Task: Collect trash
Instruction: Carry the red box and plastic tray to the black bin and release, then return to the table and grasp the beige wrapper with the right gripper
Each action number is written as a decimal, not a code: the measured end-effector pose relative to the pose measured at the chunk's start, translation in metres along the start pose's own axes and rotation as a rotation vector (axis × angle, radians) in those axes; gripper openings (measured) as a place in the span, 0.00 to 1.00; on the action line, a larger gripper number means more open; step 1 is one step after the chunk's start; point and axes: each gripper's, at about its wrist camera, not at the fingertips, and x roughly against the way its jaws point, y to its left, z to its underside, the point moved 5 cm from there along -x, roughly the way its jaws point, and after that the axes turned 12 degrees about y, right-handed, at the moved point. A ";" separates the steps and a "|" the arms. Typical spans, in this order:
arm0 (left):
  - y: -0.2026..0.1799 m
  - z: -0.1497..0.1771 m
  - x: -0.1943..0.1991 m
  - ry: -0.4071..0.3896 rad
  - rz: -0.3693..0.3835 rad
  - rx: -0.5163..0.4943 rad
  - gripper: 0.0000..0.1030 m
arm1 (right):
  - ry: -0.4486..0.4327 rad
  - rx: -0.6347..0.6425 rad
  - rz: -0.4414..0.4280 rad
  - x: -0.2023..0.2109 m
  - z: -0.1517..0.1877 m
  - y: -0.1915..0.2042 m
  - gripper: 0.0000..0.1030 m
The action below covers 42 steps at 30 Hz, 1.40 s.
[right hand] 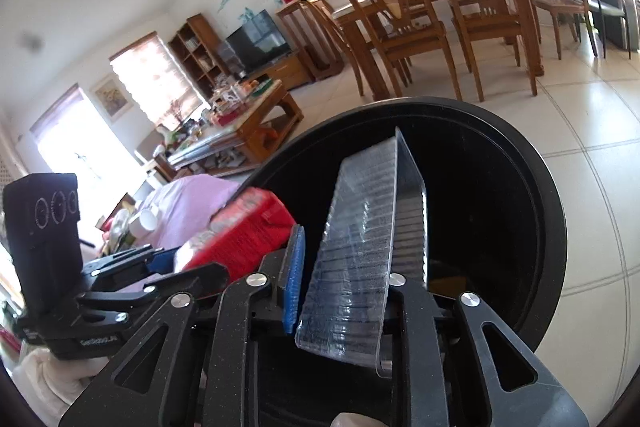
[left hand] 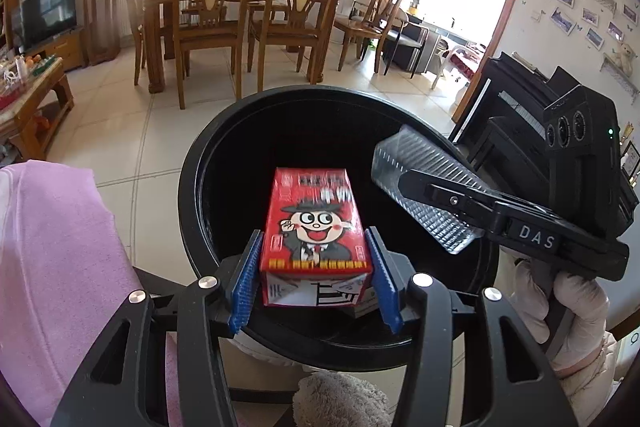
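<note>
A red drink carton [left hand: 314, 223] with a cartoon face hangs over the mouth of a round black bin [left hand: 192, 163], and my left gripper [left hand: 314, 239] is shut on its sides with both blue pads [left hand: 248, 283]. To its right a clear ribbed plastic tray [left hand: 424, 187] sits over the bin in my right gripper [left hand: 424, 195]. In the right wrist view the tray [right hand: 360, 247] stands tilted between the jaws of the right gripper [right hand: 352, 259]. A gap shows beside the blue pad [right hand: 294, 279]. The carton [right hand: 240, 231] and left gripper [right hand: 132, 267] are at the left, above the bin's rim [right hand: 552, 211].
The bin stands on a pale tiled floor [left hand: 132, 131]. A pink cloth [left hand: 52, 247] lies at the near left, a coffee table [left hand: 28, 87] farther left, a dining table with chairs [left hand: 216, 11] behind, and a black piano [left hand: 512, 95] to the right. A gloved hand [left hand: 576, 307] holds the right gripper.
</note>
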 end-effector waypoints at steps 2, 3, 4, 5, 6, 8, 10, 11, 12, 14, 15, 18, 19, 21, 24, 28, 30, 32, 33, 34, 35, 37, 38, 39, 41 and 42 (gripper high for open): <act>-0.002 0.001 0.002 0.001 -0.013 -0.011 0.49 | -0.003 0.006 0.015 0.000 0.002 0.000 0.36; -0.003 0.002 0.004 -0.001 -0.014 -0.009 0.49 | -0.004 0.007 0.012 0.001 0.004 0.002 0.36; -0.003 0.002 0.005 -0.003 -0.013 -0.006 0.49 | -0.004 0.006 0.008 0.001 0.004 0.003 0.36; -0.003 0.004 0.008 -0.004 -0.011 -0.003 0.49 | -0.005 0.005 0.009 0.001 0.006 0.005 0.38; -0.002 0.005 0.011 -0.005 -0.011 0.000 0.54 | -0.005 0.005 0.011 0.002 0.008 0.008 0.46; 0.000 0.007 0.018 -0.020 -0.018 0.009 0.65 | -0.003 0.005 0.014 0.004 0.009 0.010 0.57; 0.001 0.011 0.027 -0.041 -0.024 0.015 0.68 | 0.007 0.017 0.028 0.005 0.012 0.015 0.59; 0.003 0.014 0.033 -0.048 -0.025 0.018 0.68 | 0.018 0.024 0.047 0.004 0.012 0.018 0.61; 0.005 0.018 0.040 -0.056 -0.025 0.024 0.69 | 0.024 0.026 0.069 0.004 0.012 0.019 0.62; 0.011 0.022 0.052 -0.076 -0.025 0.037 0.70 | 0.022 0.021 0.075 0.005 0.013 0.024 0.62; 0.014 0.024 0.059 -0.088 -0.026 0.045 0.71 | 0.020 0.020 0.072 0.006 0.013 0.027 0.62; 0.027 0.035 0.080 -0.126 -0.038 0.069 0.72 | 0.015 0.036 0.081 0.005 0.014 0.040 0.63; 0.032 0.039 0.088 -0.138 -0.040 0.080 0.72 | 0.014 0.047 0.078 0.005 0.014 0.048 0.63; 0.044 0.045 0.101 -0.161 -0.049 0.104 0.72 | 0.015 0.079 0.071 0.001 0.012 0.068 0.67; 0.069 0.060 0.124 -0.194 -0.083 0.152 0.75 | 0.019 0.139 0.059 -0.008 0.011 0.106 0.71; 0.115 0.079 0.154 -0.238 -0.133 0.243 0.76 | 0.035 0.215 0.028 -0.028 0.008 0.162 0.79; 0.143 0.094 0.170 -0.259 -0.167 0.305 0.76 | 0.049 0.251 0.006 -0.042 0.008 0.189 0.79; 0.174 0.110 0.187 -0.279 -0.198 0.376 0.76 | 0.067 0.285 -0.012 -0.056 0.007 0.216 0.79; 0.190 0.119 0.195 -0.289 -0.219 0.415 0.76 | 0.077 0.303 -0.021 -0.063 0.006 0.230 0.79; 0.207 0.128 0.204 -0.297 -0.240 0.452 0.76 | 0.087 0.323 -0.029 -0.070 0.006 0.243 0.79; 0.224 0.138 0.212 -0.304 -0.262 0.489 0.76 | 0.095 0.343 -0.034 -0.077 0.006 0.256 0.79; 0.255 0.156 0.223 -0.299 -0.309 0.560 0.76 | 0.111 0.378 -0.048 -0.090 0.008 0.282 0.79; 0.270 0.164 0.227 -0.288 -0.334 0.598 0.76 | 0.121 0.397 -0.056 -0.097 0.008 0.294 0.79; 0.286 0.172 0.230 -0.276 -0.355 0.636 0.76 | 0.128 0.416 -0.059 -0.103 0.008 0.306 0.79; 0.315 0.185 0.233 -0.249 -0.391 0.699 0.75 | 0.141 0.453 -0.070 -0.115 0.009 0.329 0.79; 0.327 0.190 0.233 -0.232 -0.409 0.722 0.75 | 0.149 0.470 -0.076 -0.120 0.010 0.340 0.79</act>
